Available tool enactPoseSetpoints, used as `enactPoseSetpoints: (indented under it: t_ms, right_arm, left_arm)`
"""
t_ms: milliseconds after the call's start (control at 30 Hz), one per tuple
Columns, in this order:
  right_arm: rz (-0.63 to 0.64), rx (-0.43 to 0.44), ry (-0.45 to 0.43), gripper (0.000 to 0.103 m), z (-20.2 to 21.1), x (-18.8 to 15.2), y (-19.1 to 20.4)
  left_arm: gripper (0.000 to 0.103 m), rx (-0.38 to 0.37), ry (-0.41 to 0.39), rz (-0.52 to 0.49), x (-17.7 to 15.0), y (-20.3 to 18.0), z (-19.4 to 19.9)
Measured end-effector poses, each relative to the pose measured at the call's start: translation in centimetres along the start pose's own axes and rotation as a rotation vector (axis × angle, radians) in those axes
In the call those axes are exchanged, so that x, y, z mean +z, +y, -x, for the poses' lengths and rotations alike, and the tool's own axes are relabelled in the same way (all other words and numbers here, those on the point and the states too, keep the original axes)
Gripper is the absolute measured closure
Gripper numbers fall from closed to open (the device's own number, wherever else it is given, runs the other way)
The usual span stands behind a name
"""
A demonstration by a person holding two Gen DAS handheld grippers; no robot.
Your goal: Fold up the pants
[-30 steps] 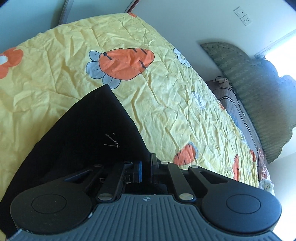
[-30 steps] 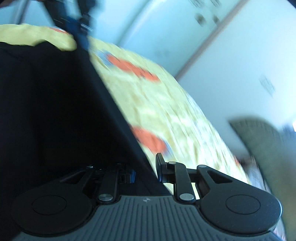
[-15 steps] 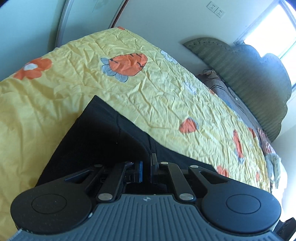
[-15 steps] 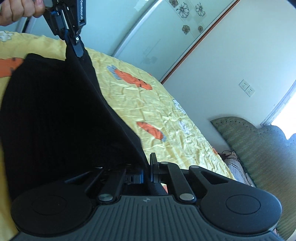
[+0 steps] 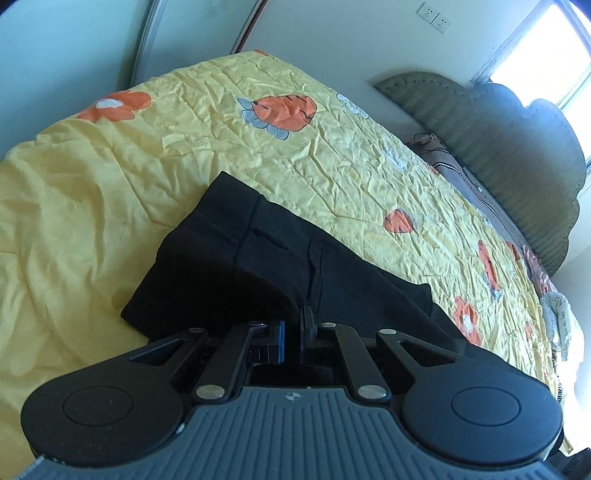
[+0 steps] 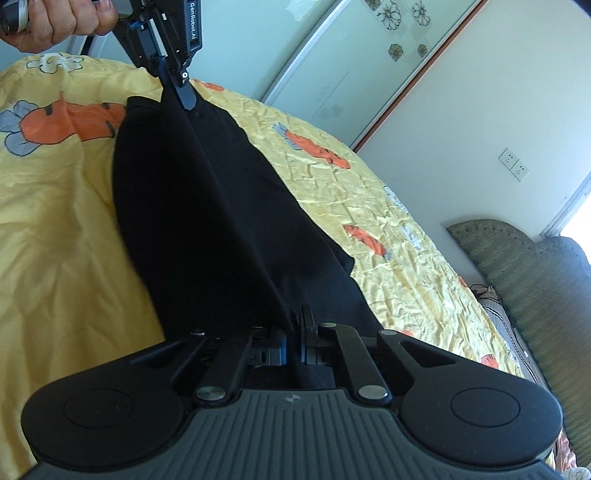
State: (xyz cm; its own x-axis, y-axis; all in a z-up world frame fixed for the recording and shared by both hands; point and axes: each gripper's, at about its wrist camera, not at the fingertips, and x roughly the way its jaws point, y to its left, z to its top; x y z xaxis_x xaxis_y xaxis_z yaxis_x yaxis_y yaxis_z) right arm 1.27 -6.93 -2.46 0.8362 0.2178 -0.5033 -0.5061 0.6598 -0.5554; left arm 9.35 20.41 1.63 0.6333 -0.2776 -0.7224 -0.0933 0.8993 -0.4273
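Pants (image 5: 258, 258), black, lie on the bed (image 5: 92, 229) over its yellow quilt printed with orange carrots and flowers. Both tools grip the same edge of the cloth, which runs taut between them as a raised ridge. In the left wrist view the left tool (image 5: 293, 325) has its jaws pinched nearly together on a fold of the pants at the near edge; the fabric spreads away from it toward the far left, with a seam and a slit pocket showing. In the right wrist view the right tool (image 6: 295, 325) is likewise clamped narrow on the pants, and at the far end of the ridge the left tool (image 6: 183, 94) shows from outside, fingers closed on the cloth, held by a hand (image 6: 55, 20) at the top left. To the right of the pants the quilt lies bare and wrinkled. A green headboard (image 5: 498, 147) stands at the far right, below a bright window. Wall sockets (image 6: 513, 164) sit on the pale wall.
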Motion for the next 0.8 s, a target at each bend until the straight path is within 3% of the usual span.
enactPoseSetpoints:
  t_ms: [233, 800]
  right_arm:
    - [0.012, 0.028, 0.019, 0.097, 0.2, -0.3, 1.7]
    - [-0.005, 0.052, 0.049, 0.097, 0.7, -0.8, 2.7]
  left_arm:
    - [0.095, 0.038, -0.029, -0.088, -0.9, -0.5, 0.6]
    - [0.095, 0.111, 0.029, -0.107, -2.9, 0.2, -0.9]
